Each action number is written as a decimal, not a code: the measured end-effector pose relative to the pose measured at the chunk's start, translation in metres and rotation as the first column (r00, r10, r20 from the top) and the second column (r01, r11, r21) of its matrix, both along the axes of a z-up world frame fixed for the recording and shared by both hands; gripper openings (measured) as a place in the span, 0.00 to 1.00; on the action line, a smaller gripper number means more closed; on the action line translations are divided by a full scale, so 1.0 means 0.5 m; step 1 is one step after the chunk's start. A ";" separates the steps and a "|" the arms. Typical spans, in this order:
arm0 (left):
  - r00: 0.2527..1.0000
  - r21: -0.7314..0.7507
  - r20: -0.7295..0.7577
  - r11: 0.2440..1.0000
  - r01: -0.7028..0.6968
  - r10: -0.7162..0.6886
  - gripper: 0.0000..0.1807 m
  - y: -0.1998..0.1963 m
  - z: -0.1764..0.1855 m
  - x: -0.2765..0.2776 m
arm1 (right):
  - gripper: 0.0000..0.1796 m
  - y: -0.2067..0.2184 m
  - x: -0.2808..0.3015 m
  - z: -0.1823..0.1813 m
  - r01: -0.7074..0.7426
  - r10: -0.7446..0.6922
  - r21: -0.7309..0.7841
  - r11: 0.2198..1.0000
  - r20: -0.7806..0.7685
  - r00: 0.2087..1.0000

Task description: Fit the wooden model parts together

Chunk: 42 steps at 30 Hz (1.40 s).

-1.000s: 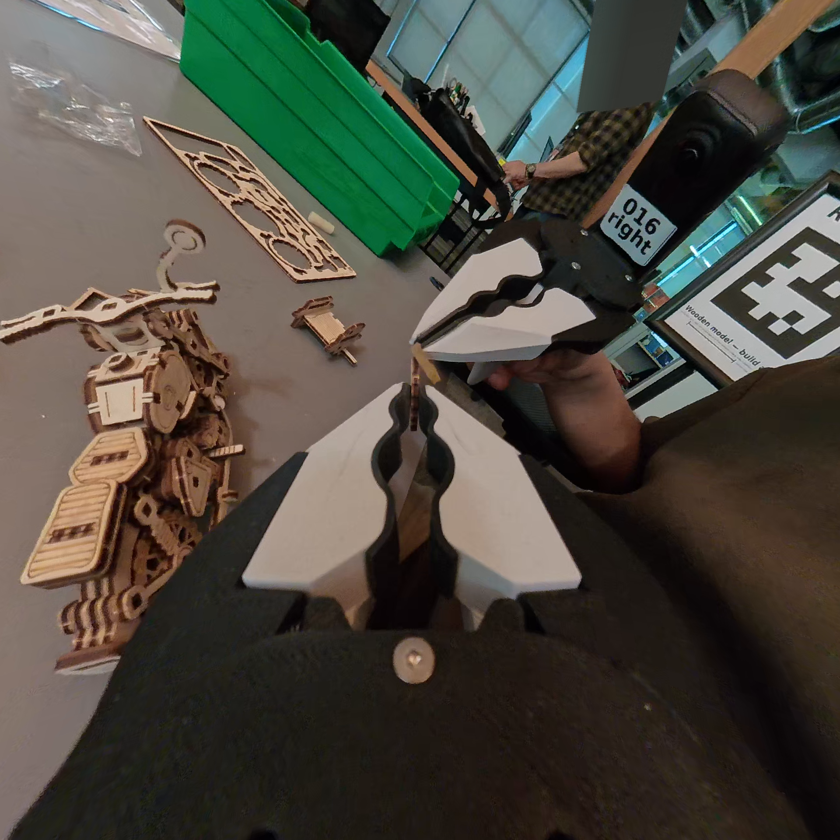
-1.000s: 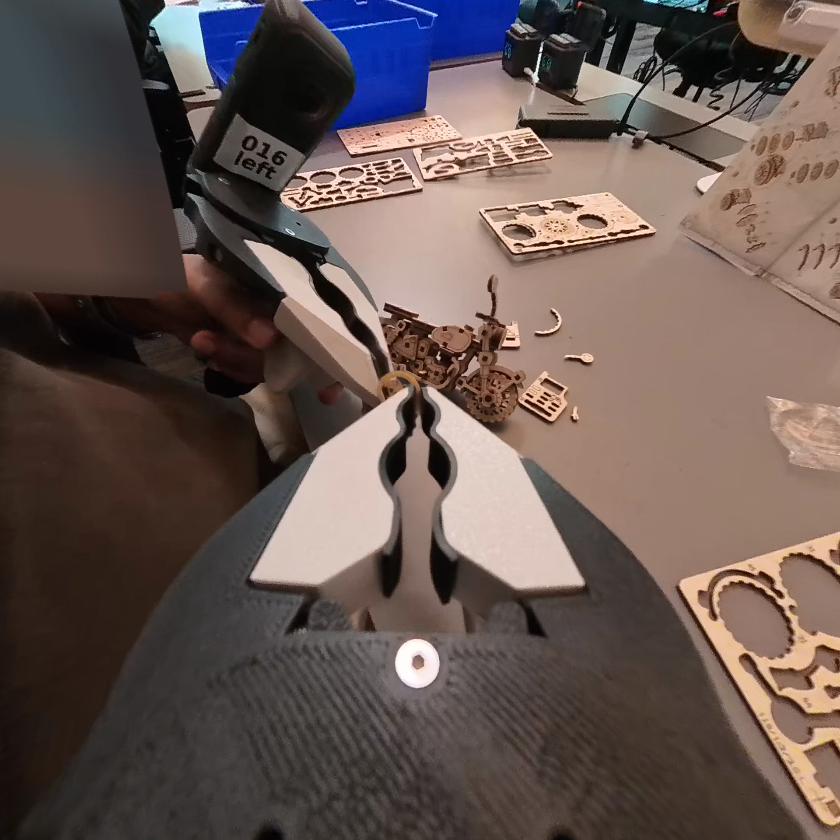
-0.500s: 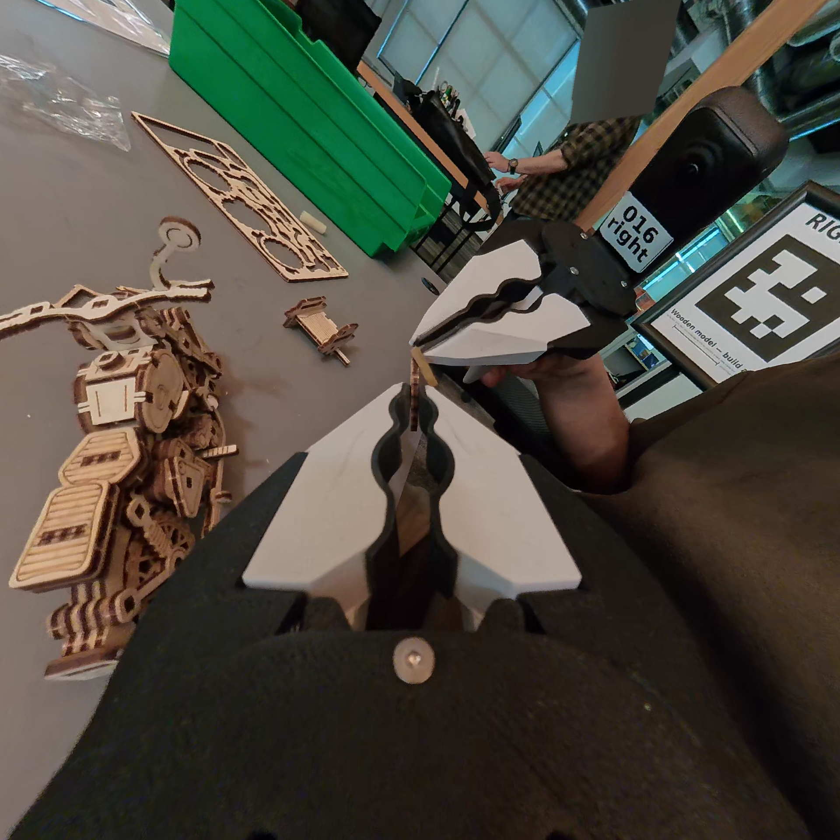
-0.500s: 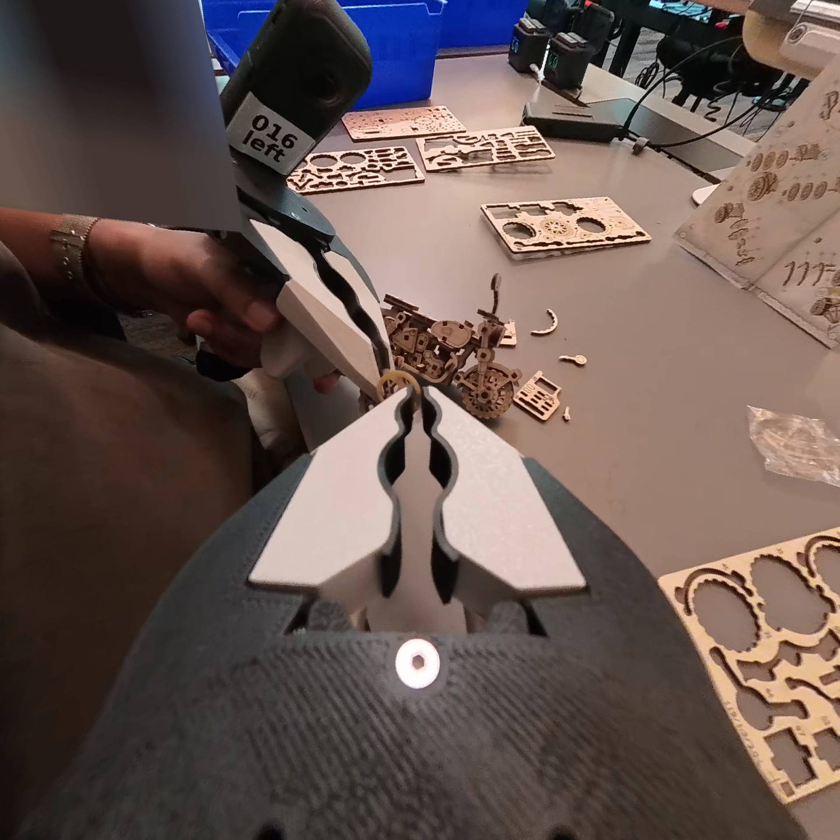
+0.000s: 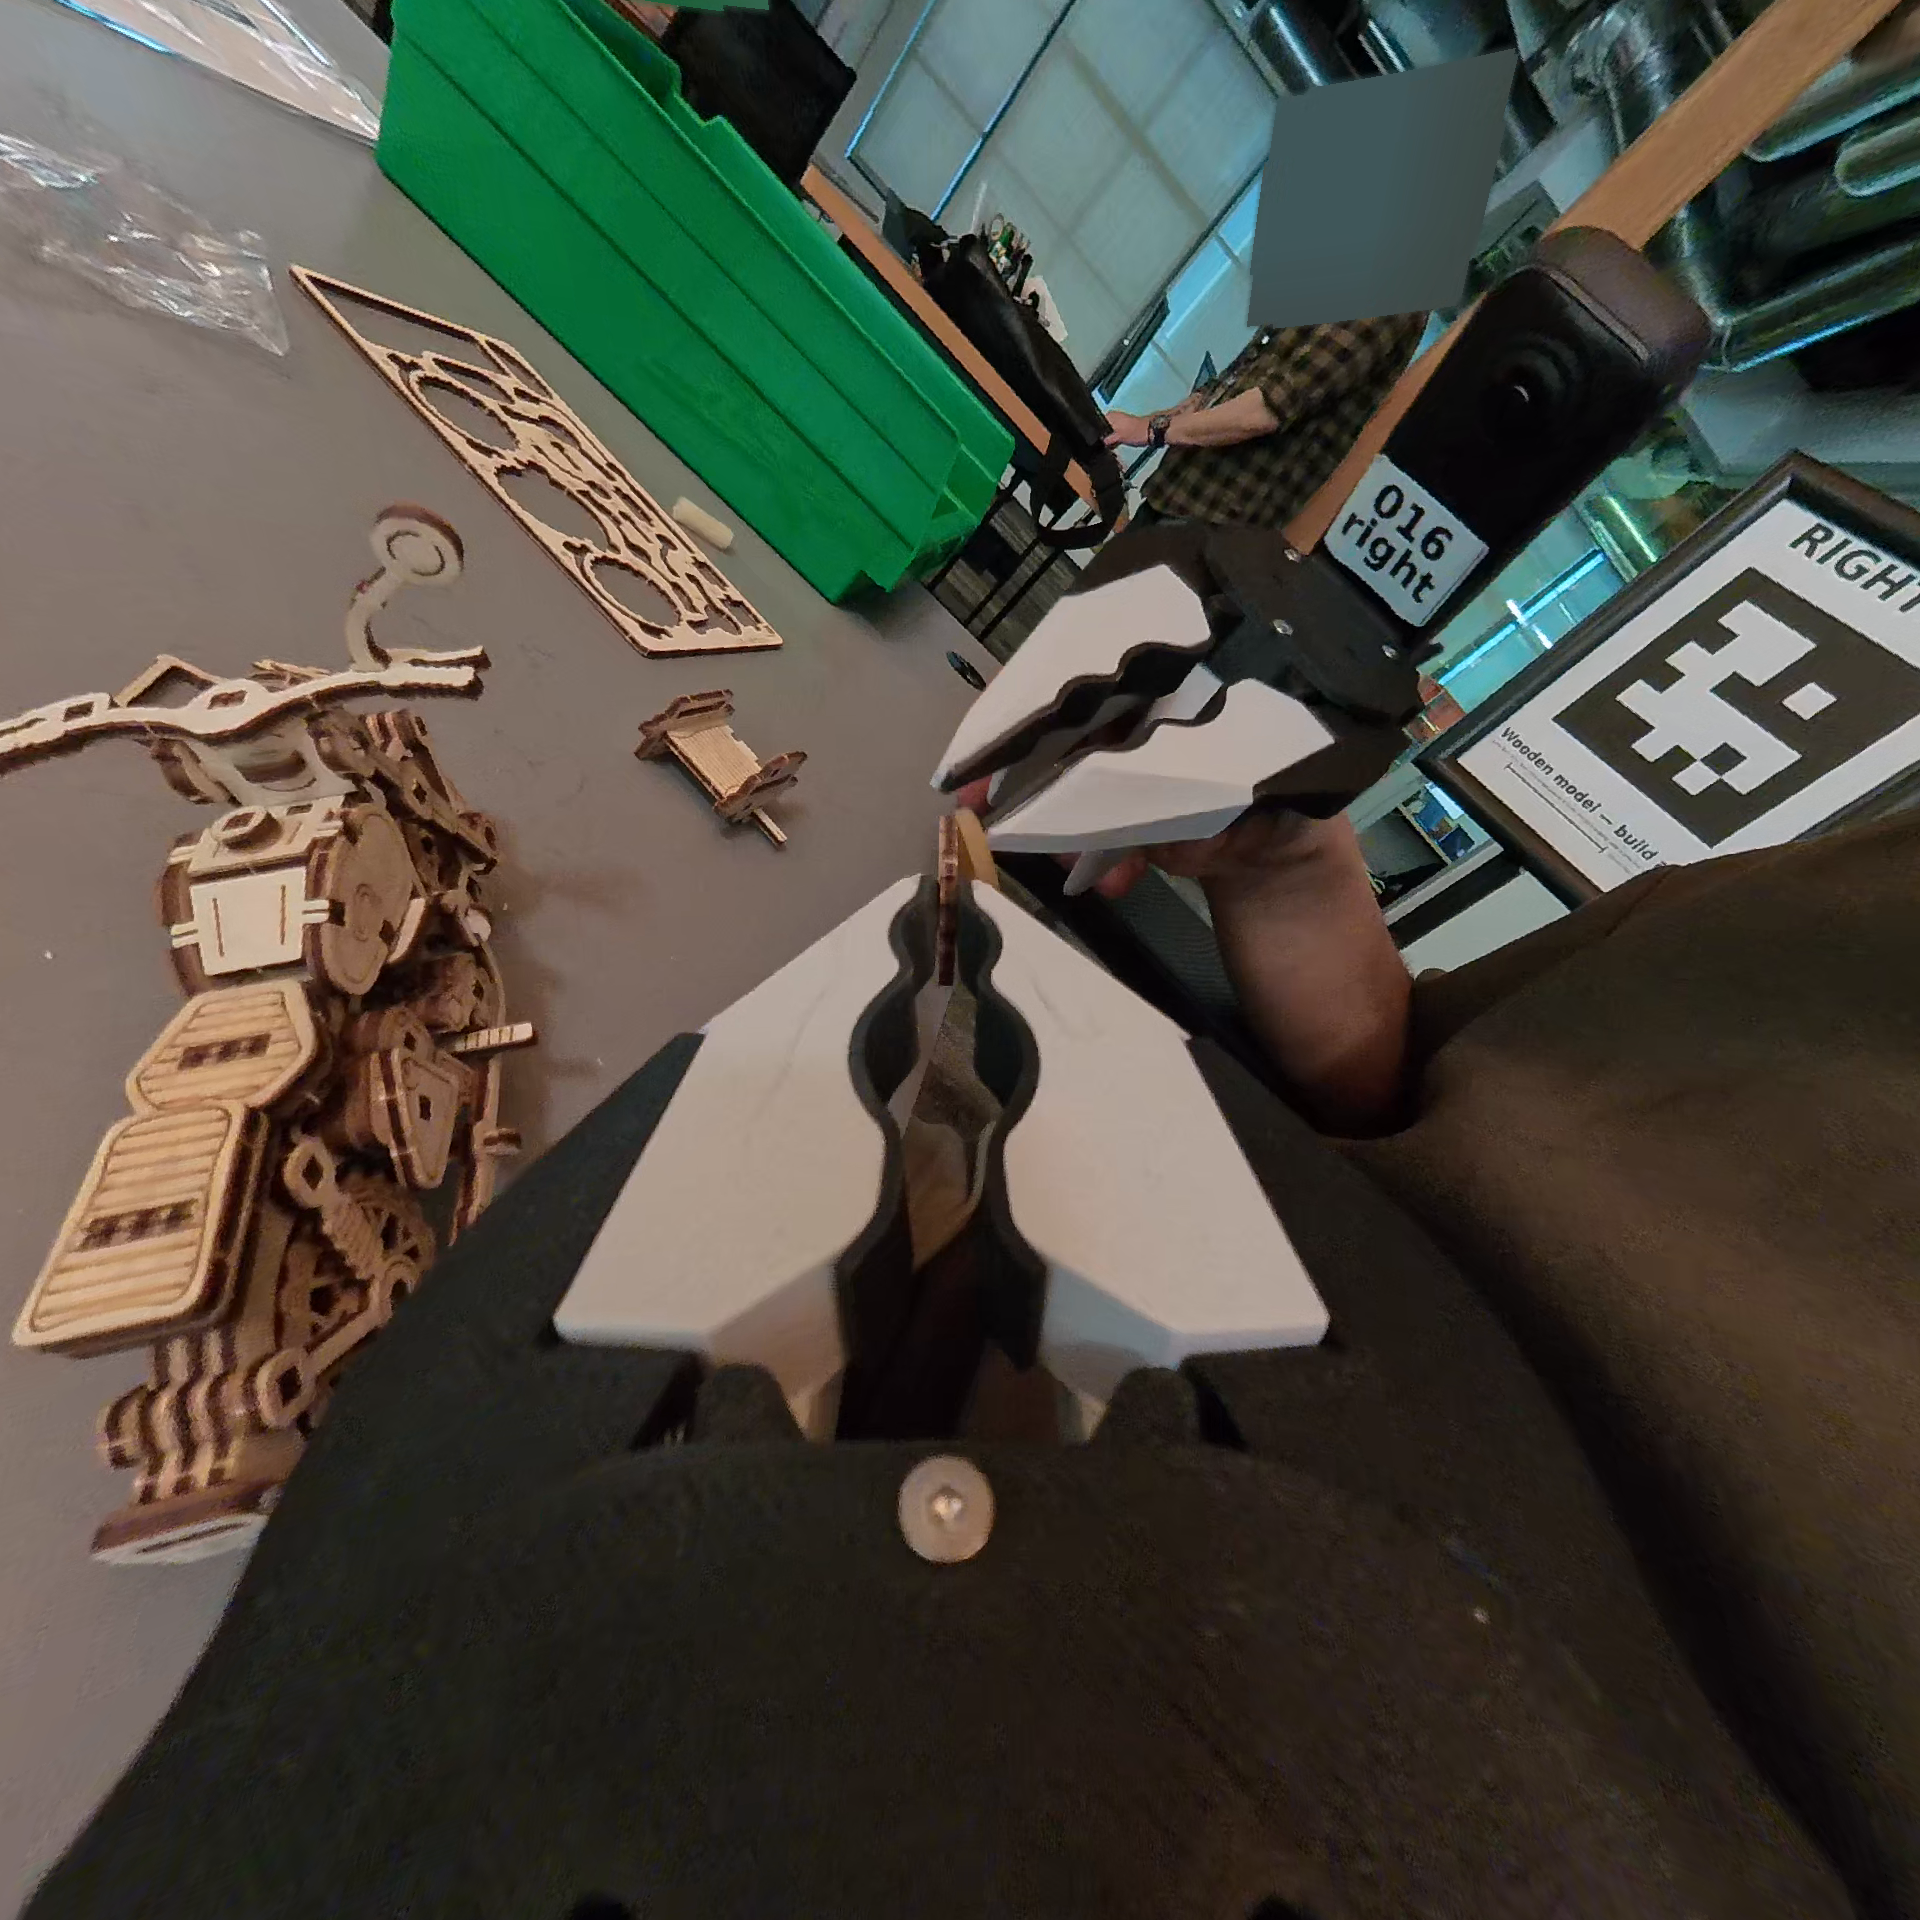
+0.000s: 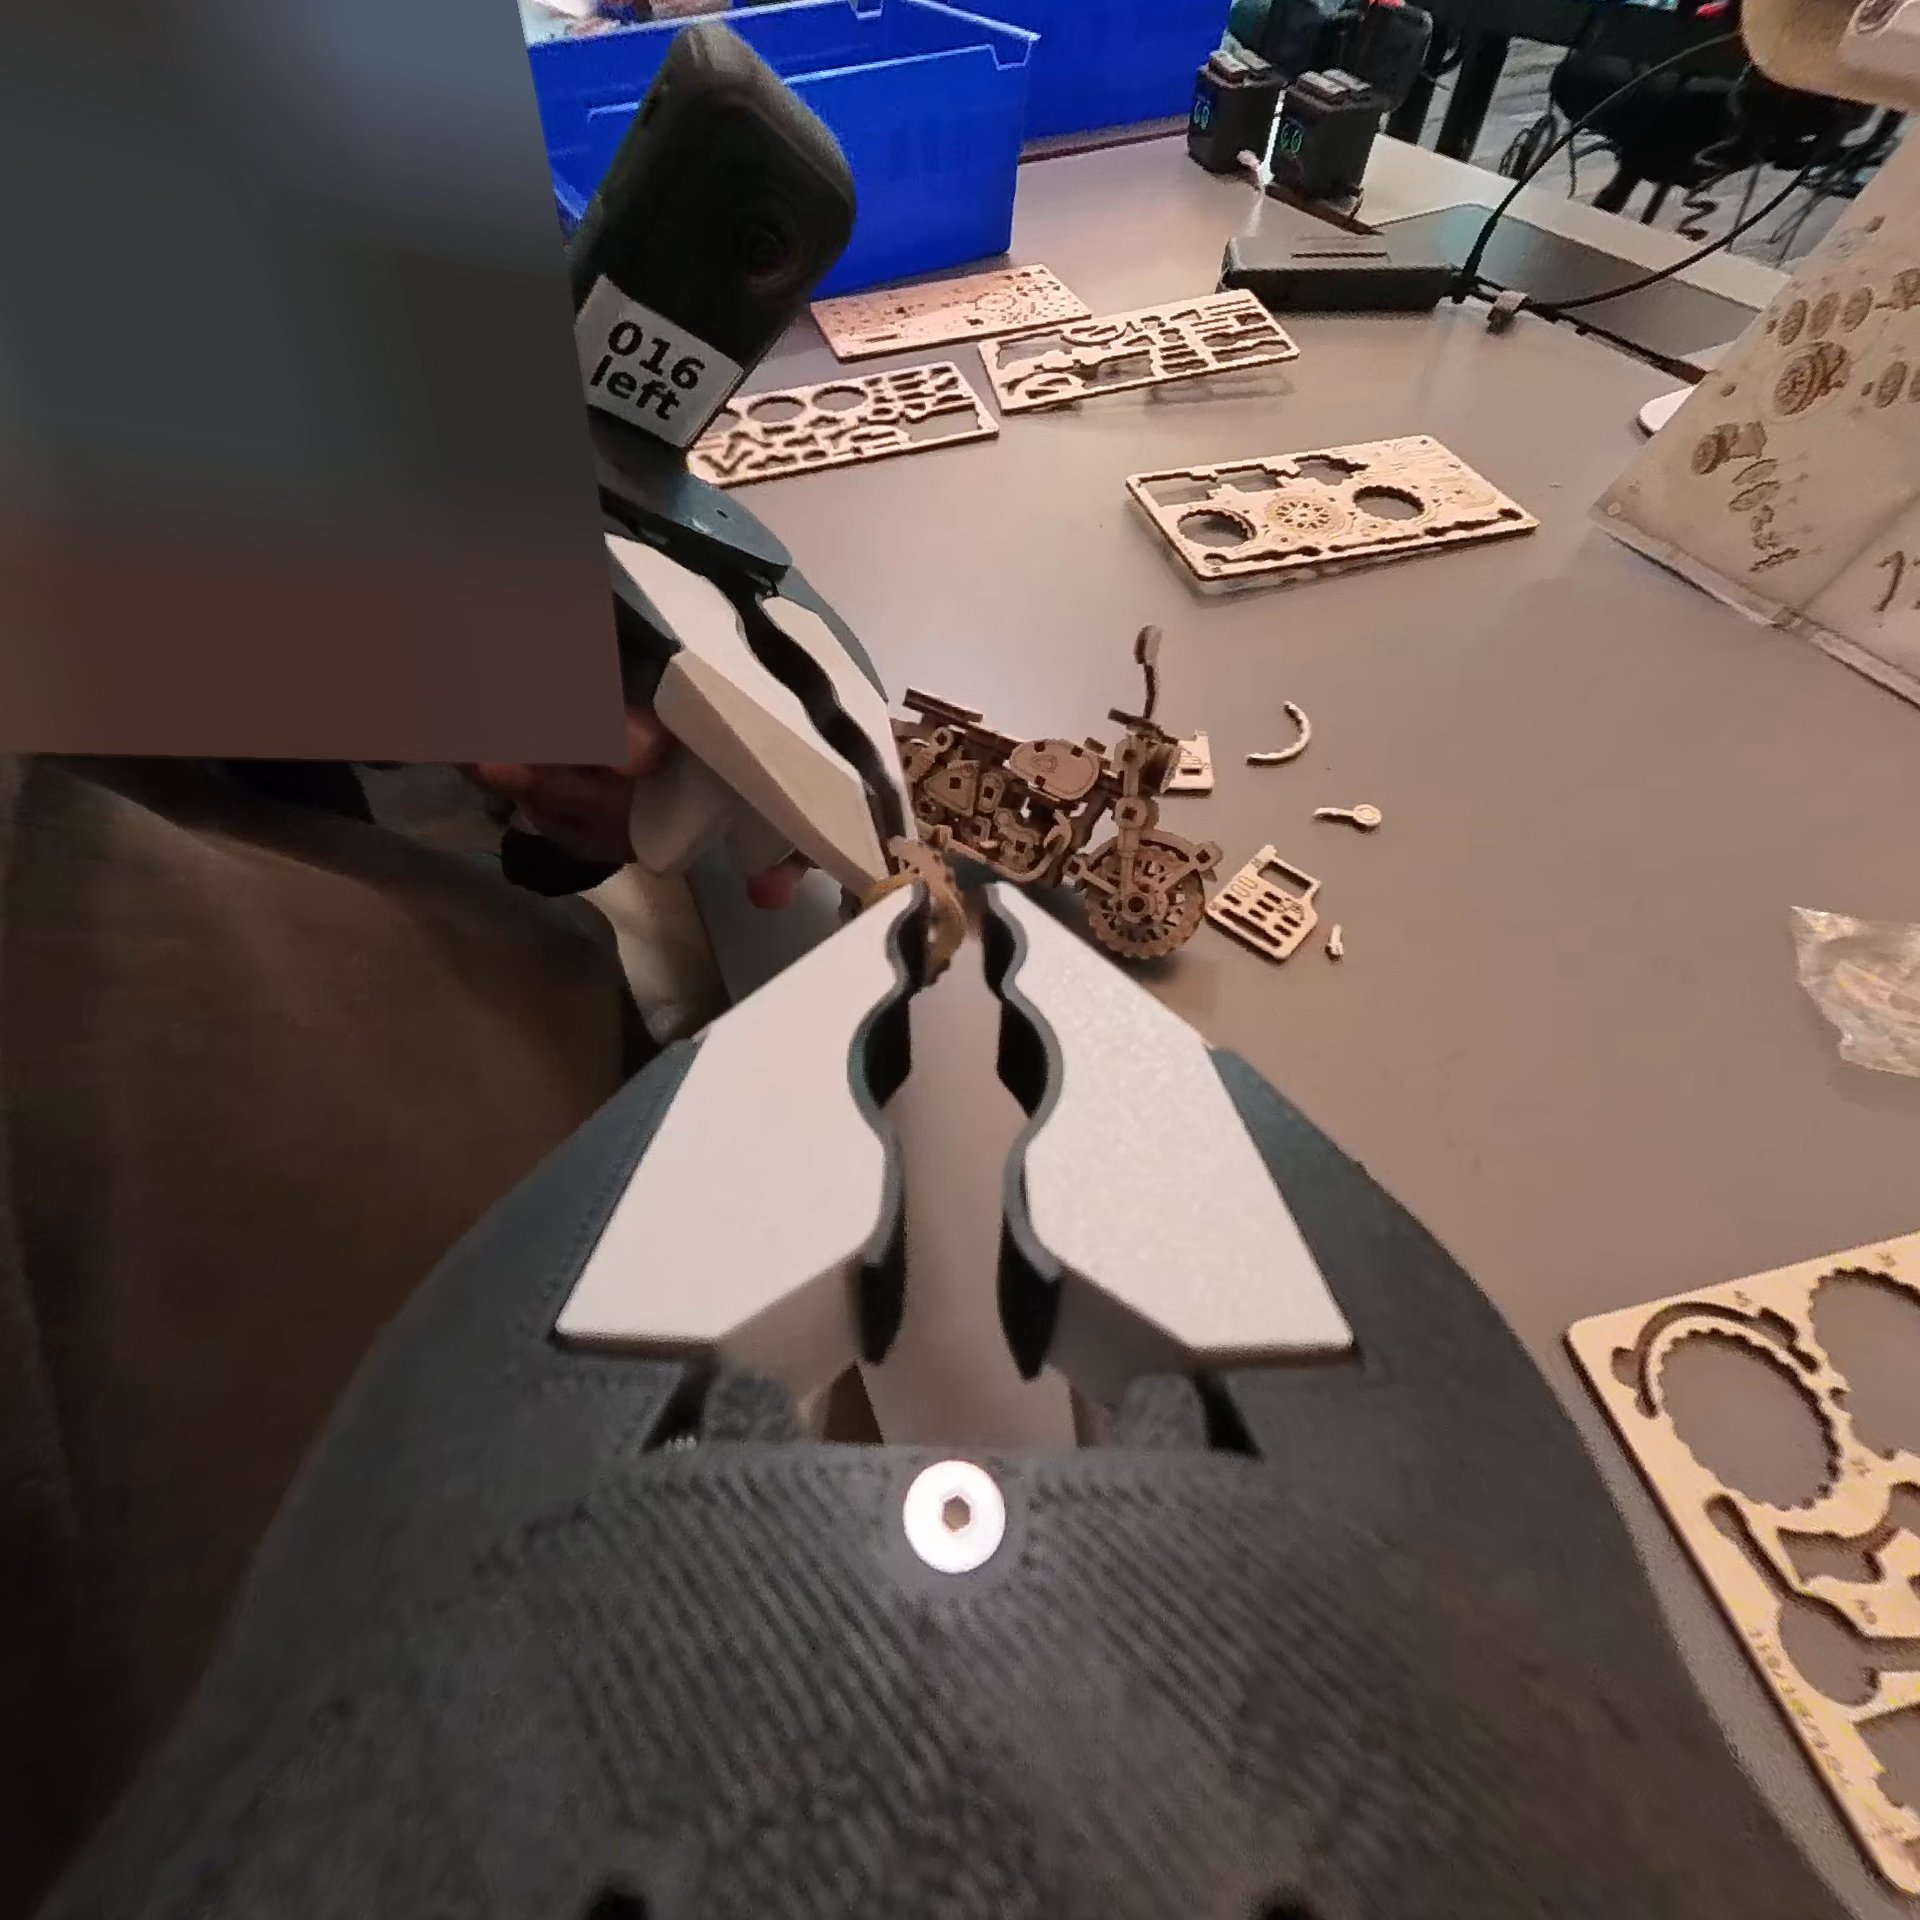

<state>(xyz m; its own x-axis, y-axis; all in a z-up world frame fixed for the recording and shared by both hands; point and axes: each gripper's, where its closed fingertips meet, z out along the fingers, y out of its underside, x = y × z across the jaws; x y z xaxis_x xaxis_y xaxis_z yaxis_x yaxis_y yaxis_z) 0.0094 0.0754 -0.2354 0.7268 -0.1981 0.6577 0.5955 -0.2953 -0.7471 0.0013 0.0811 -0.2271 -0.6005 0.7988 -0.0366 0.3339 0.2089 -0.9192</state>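
A: What's new with the right gripper (image 6: 951,914)?

B: Its jaws have parted; half a second ago they pinched the small gear ring (image 6: 930,914). Now the ring sits at its tips, clamped by the left gripper (image 5: 943,899).

A: So the handover looks done?

B: Likely. Ahead of the right gripper: one wooden motorcycle (image 6: 1049,821) and five punched sheets on the table (image 6: 1558,831).

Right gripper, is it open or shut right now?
Open: the right gripper shows a clear gap between its fingertips, with the small wooden gear against one finger only.
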 end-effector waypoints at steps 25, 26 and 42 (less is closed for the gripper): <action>0.998 0.043 0.058 0.999 0.027 -0.029 0.00 -0.003 0.016 0.006 | 0.07 0.001 0.005 0.022 -0.020 0.022 -0.135 0.991 0.014 1.000; 0.997 0.049 0.068 0.998 0.027 -0.031 0.00 -0.004 0.018 0.005 | 0.08 0.004 0.006 0.022 -0.018 0.022 -0.156 0.988 0.026 0.999; 0.983 0.105 0.168 0.993 0.059 -0.076 0.00 -0.009 0.039 0.010 | 0.03 -0.015 0.015 0.022 -0.066 0.129 -0.399 0.915 0.132 0.983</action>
<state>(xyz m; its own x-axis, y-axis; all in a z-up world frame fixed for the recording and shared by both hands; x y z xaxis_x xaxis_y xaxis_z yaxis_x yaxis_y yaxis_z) 0.0143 0.0708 -0.2161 0.5877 -0.3135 0.7459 0.6983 -0.2690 -0.6633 0.0090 0.0738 -0.2162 -0.6369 0.6392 -0.4311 0.4728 -0.1178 -0.8732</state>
